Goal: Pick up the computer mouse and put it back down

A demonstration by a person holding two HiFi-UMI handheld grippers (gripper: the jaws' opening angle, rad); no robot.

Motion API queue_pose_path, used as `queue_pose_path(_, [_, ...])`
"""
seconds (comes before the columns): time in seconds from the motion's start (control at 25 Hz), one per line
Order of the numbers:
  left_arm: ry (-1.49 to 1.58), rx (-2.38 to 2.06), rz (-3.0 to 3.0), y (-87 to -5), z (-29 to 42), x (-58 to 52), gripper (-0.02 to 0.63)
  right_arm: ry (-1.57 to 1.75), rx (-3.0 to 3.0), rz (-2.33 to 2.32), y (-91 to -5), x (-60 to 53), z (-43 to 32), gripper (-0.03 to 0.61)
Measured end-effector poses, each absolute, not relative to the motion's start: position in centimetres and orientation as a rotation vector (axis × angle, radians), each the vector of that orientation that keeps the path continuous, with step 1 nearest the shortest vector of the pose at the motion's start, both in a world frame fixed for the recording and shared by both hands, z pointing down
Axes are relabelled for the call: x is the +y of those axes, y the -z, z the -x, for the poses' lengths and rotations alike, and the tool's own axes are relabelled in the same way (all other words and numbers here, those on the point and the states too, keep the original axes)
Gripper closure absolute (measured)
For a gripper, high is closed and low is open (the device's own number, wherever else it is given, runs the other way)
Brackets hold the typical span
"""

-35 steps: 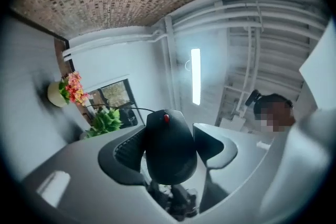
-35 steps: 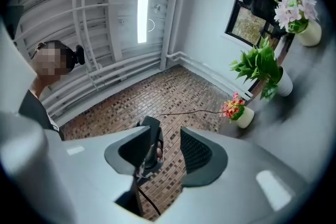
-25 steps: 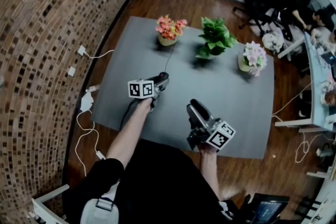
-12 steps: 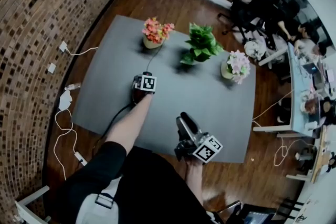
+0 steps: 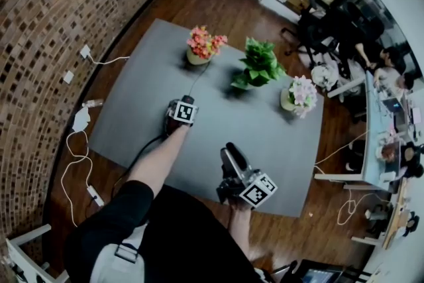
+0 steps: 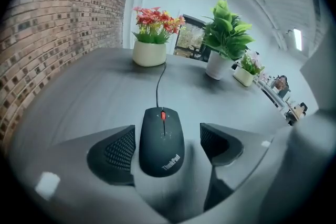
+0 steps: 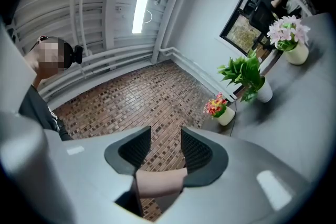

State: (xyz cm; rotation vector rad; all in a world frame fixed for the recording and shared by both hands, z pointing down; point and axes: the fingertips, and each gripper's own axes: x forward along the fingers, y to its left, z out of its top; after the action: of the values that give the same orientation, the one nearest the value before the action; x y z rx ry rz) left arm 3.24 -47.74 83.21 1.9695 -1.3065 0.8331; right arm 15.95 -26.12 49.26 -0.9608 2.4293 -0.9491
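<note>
A black corded mouse [image 6: 161, 141] with a red scroll wheel lies flat on the grey table [image 6: 79, 97], its cable [image 6: 157, 84] running off toward the flower pot. My left gripper [image 6: 167, 143] points steeply down over it with a jaw on each side. Its jaws are opening; the left pad [image 6: 119, 148] sits close beside the mouse and the right pad [image 6: 212, 140] stands clear of it. In the head view the left gripper [image 5: 180, 113] hides the mouse. My right gripper [image 5: 228, 156] hovers level near the table's front edge, open [image 7: 165, 147], with nothing between its pads.
Three pots stand along the table's far side: orange-pink flowers [image 5: 202, 46], a green plant [image 5: 257, 66] and pale pink flowers [image 5: 299, 93]. A brick wall [image 5: 53, 10] runs on the left, with cables [image 5: 76, 156] on the wooden floor. People sit at desks at the far right.
My left gripper has come down from above the table to its surface and tipped downward, over the mouse. The right gripper has stayed where it was.
</note>
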Motion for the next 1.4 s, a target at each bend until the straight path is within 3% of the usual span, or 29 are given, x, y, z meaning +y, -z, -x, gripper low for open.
queue_pose_path(0.24, [-0.729,-1.423,-2.042,-79.2,1.2,-43.7,0.238,0.937,2.447,0.912,-48.8,-26.1,-15.3,0.408])
queue_pose_path(0.44, [-0.202,-1.378,-2.013,-73.5,7.5,-34.3,0.240,0.933,2.454,0.883,-48.9,-26.2,-16.1,0.408])
queue_pose_path(0.56, [0.231,-1.155,-1.966,-69.3,8.9,-28.8,0.379,0.940,2.473,0.863,-49.5,-26.3,-16.4,0.408])
queue_pose_path(0.6, [0.301,-1.133,-1.970,-68.1,9.4,-27.5,0.385,0.943,2.486,0.854,-49.7,-26.2,-16.3,0.408])
queue_pose_path(0.84, [0.483,-1.013,-2.131,-60.1,9.1,-24.7,0.411,1.011,2.494,0.780,-51.6,-26.4,-14.0,0.408])
queue_pose_path(1.08, [0.750,-0.693,-2.257,-50.4,6.1,-23.7,0.509,0.989,2.481,0.768,-50.5,-25.3,-12.1,0.408])
queue_pose_path(1.4, [0.781,-0.416,-2.394,-44.8,6.4,-18.9,0.515,0.953,2.487,0.872,-49.4,-22.1,-7.5,0.408])
